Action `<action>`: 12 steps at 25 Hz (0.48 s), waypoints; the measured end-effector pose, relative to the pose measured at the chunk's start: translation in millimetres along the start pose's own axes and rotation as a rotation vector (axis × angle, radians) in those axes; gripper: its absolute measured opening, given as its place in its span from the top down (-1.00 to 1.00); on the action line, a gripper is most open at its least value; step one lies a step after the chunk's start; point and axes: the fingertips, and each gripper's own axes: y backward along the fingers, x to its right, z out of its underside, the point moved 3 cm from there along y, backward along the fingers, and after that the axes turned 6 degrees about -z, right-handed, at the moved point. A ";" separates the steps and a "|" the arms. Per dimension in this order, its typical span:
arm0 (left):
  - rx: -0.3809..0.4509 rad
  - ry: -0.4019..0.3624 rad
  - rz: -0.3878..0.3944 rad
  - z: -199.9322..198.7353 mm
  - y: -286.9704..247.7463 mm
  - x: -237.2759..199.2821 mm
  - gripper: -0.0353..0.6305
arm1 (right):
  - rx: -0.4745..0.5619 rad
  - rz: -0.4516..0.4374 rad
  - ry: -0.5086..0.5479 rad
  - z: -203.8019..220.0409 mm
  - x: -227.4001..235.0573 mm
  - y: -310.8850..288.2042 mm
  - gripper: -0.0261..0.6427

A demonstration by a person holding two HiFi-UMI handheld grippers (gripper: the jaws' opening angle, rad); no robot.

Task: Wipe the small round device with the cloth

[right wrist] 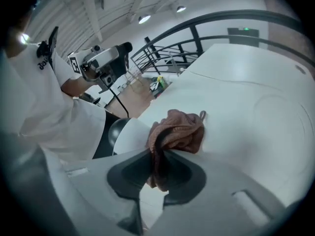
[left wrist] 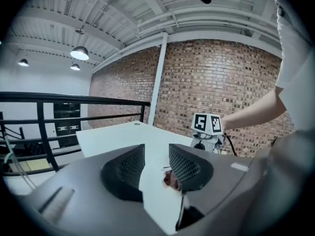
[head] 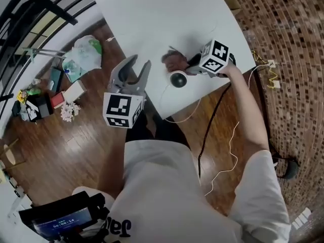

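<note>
Right claw (right wrist: 157, 159) pinches cloth (right wrist: 179, 129) beside round device (head: 178, 79) — left claw (left wrist: 156, 154) gapes.

The head view looks steeply down, table (head: 152, 14) at 12 o'clock; both gripper views skim it closely, facing each other.

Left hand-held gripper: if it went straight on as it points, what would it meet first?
Most likely the white table: the left hand-held gripper has open, empty jaws framing its top. Its height above the surface is unclear, so it might skim over toward the cloth.
</note>
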 end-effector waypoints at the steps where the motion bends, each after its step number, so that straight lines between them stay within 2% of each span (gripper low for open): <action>1: -0.002 -0.004 0.022 -1.5 -5.1 6.8 0.38 | 0.048 0.025 -0.031 8.8 -4.1 -0.1 0.78; 4: 0.013 -0.032 0.088 -16.3 -17.6 31.6 0.38 | 0.229 0.156 -0.115 33.0 -17.7 -7.9 0.78; 7: 0.052 -0.091 0.139 -37.9 -26.4 52.2 0.38 | 0.409 0.310 -0.218 51.6 -36.5 -18.5 0.78; 12: 0.076 -0.126 0.174 -52.9 -29.6 61.6 0.38 | 0.536 0.425 -0.350 60.4 -74.1 -49.6 0.79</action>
